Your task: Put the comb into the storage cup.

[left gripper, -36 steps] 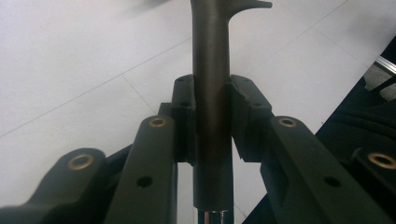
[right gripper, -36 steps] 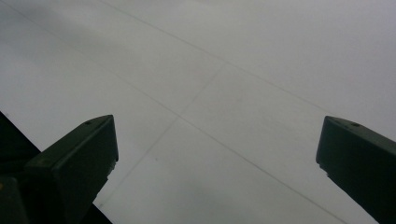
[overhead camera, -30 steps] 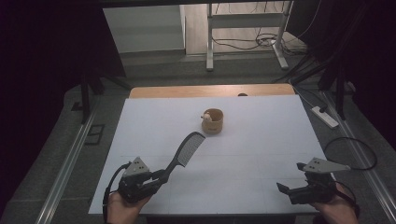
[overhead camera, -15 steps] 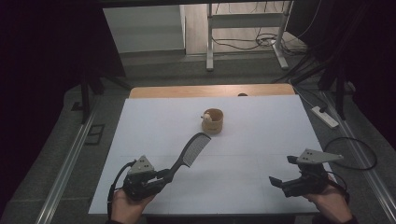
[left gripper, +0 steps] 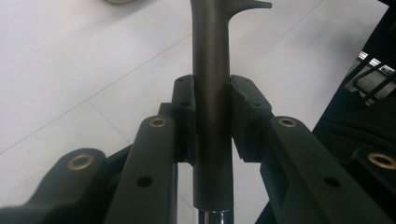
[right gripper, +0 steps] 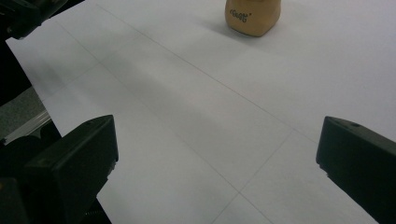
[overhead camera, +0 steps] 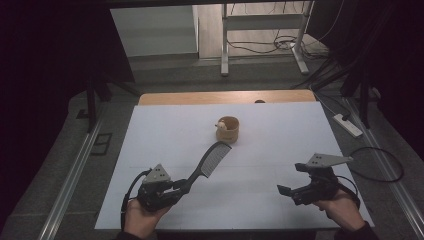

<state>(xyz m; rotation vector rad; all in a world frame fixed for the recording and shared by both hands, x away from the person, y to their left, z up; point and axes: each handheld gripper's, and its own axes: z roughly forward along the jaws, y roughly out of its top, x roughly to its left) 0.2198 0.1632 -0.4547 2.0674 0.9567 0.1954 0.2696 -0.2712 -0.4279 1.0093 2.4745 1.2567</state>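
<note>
A black comb (overhead camera: 212, 159) slants up over the white table (overhead camera: 165, 135), teeth end toward the far right. My left gripper (overhead camera: 182, 186) is shut on its handle at the near left. In the left gripper view the handle (left gripper: 212, 93) runs straight up between the two pads of the left gripper (left gripper: 212, 107). A small tan wooden cup (overhead camera: 228, 129) stands upright near the table's middle, beyond the comb's tip. My right gripper (overhead camera: 290, 178) hovers at the near right, open and holding nothing. The right gripper (right gripper: 217, 154) faces the cup (right gripper: 252, 16) from well short of it.
A wooden strip (overhead camera: 200, 97) lines the table's far edge. On the floor to the right lie a white power strip (overhead camera: 348, 125) and a looped cable (overhead camera: 380, 165). A metal frame (overhead camera: 225, 50) stands behind the table. Dark curtains hang on both sides.
My right gripper has shifted left, toward the table's middle, still open. The left gripper and the comb have hardly moved.
</note>
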